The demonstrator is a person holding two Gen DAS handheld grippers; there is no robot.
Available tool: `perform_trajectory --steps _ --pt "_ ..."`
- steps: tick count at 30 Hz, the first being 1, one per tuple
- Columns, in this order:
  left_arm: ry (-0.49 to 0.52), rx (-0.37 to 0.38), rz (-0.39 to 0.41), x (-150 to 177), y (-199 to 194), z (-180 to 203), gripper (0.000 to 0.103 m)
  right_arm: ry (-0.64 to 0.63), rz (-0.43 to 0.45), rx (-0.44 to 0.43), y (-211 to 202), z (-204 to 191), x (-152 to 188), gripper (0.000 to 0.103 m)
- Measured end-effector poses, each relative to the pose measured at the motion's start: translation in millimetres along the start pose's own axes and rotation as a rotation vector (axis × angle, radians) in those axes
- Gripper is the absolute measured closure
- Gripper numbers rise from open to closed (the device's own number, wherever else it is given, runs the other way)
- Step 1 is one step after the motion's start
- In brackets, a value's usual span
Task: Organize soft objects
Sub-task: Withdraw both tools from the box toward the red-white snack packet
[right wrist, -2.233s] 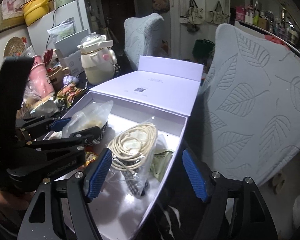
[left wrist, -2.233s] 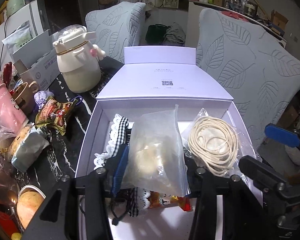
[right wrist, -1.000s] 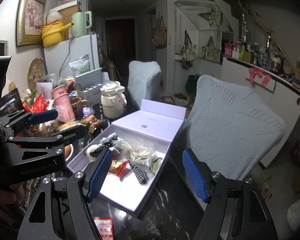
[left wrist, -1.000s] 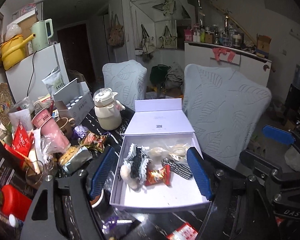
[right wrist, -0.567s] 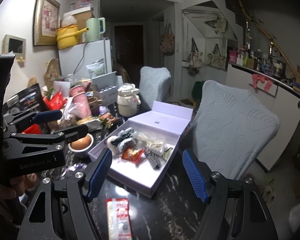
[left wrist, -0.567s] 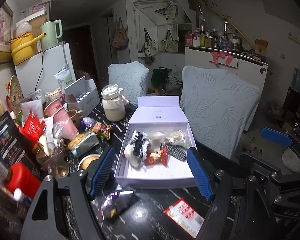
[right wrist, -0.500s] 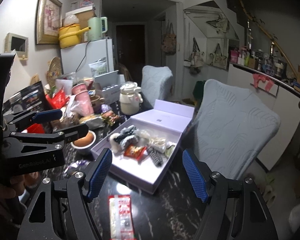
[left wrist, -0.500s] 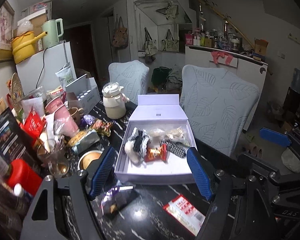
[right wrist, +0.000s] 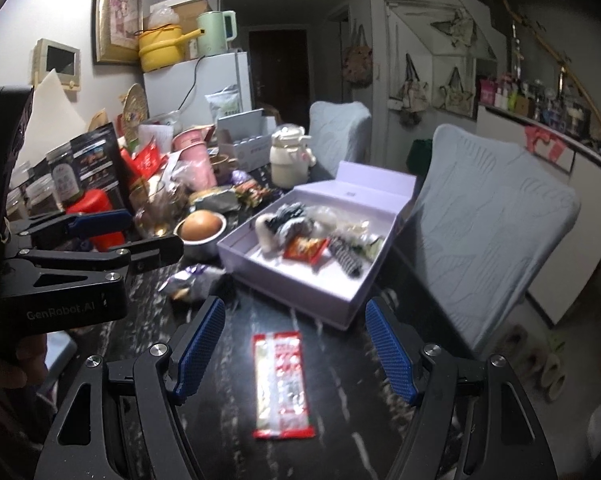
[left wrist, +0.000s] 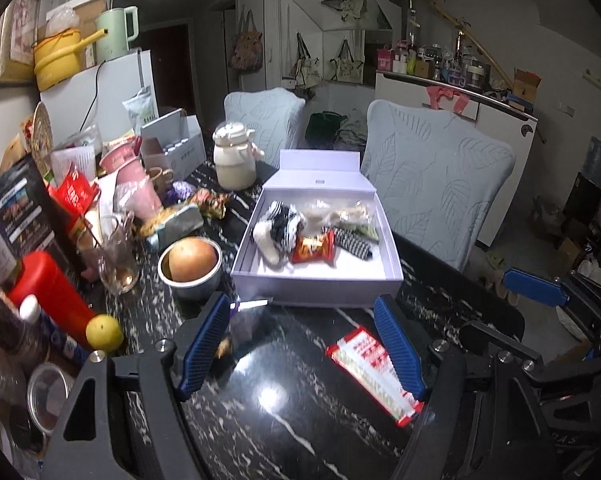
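An open lilac box (left wrist: 260, 280) (right wrist: 284, 276) sits on the black marble table. It holds a black-and-white fluffy piece (left wrist: 278, 224), a red snack pack (left wrist: 312, 248) (right wrist: 304, 248), a checked cloth (left wrist: 352, 242), and clear bags (left wrist: 340, 212). My left gripper (left wrist: 300, 344) is open and empty, above the table in front of the box. My right gripper (right wrist: 292, 348) is open and empty, above a red-and-white packet (right wrist: 282, 384) (left wrist: 372, 368). A purple wrapper (right wrist: 192, 284) (left wrist: 244, 328) lies by the box's near left corner.
A metal bowl with a round fruit (left wrist: 190, 264) (right wrist: 202, 228) stands left of the box. A red bottle (left wrist: 48, 292), a yellow fruit (left wrist: 104, 332), a glass (left wrist: 116, 252), a cream kettle (left wrist: 234, 160), cups and snack packs crowd the table's left side. Two leaf-pattern chairs (left wrist: 432, 184) stand behind and to the right.
Both grippers have drawn back from the box, with more of the table in view now. The left gripper held a clear bag over the box 2.2 s ago; it is now empty.
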State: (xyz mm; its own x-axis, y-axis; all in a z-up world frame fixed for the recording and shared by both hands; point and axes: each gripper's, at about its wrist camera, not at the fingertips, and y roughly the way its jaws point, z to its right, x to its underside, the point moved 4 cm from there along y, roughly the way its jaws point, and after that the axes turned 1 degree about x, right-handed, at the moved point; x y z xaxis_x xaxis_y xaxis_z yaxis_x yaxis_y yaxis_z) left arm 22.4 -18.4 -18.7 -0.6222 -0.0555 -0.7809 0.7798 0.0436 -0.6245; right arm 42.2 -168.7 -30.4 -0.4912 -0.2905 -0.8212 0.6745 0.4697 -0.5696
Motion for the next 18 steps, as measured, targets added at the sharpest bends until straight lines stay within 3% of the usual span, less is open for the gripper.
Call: perform_trajectory --steps 8,13,18 --pt "-0.019 0.004 -0.04 21.4 1.8 -12.4 0.029 0.011 -0.041 -0.023 5.2 -10.2 26.6 0.029" --pt "-0.046 0.048 -0.081 34.0 15.8 -22.0 0.029 0.031 -0.062 -0.028 15.3 -9.0 39.9 0.029" --pt "-0.082 0.042 -0.107 43.0 32.6 -38.3 0.029 0.06 -0.109 -0.056 32.4 -8.0 55.4 0.029"
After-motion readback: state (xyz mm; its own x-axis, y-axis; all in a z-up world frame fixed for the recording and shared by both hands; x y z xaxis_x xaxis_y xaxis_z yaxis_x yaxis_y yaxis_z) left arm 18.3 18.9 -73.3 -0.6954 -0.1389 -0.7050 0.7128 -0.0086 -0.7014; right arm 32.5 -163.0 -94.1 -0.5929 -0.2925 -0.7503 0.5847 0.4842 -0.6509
